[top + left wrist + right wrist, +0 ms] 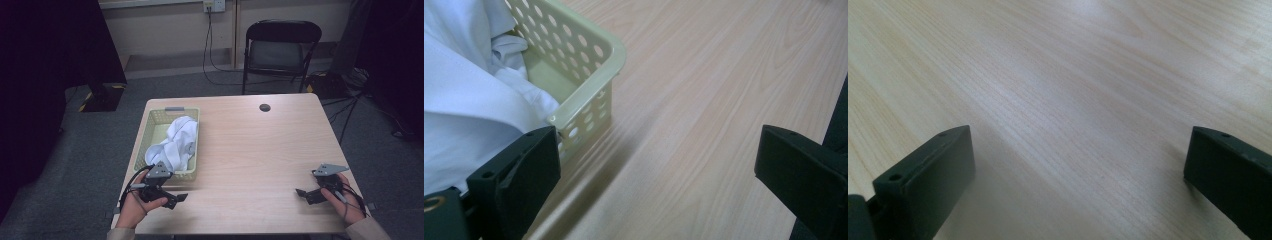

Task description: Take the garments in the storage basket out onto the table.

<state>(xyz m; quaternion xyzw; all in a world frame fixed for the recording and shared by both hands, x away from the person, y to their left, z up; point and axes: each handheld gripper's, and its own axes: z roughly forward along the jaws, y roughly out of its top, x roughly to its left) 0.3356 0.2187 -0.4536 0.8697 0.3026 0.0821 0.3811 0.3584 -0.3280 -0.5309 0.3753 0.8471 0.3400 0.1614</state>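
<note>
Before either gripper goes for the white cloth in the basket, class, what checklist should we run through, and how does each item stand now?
1. Left gripper open: ok, jaws wide apart.
2. Right gripper open: ok, nothing between its jaws.
3. White cloth reachable: ok, piled in the basket, partly over its near rim.
4. Left gripper near the basket: ok, beside its near corner.
5. Table free for laying the cloth out: ok.
6. Cloth snagged on the basket: cannot tell.
</note>
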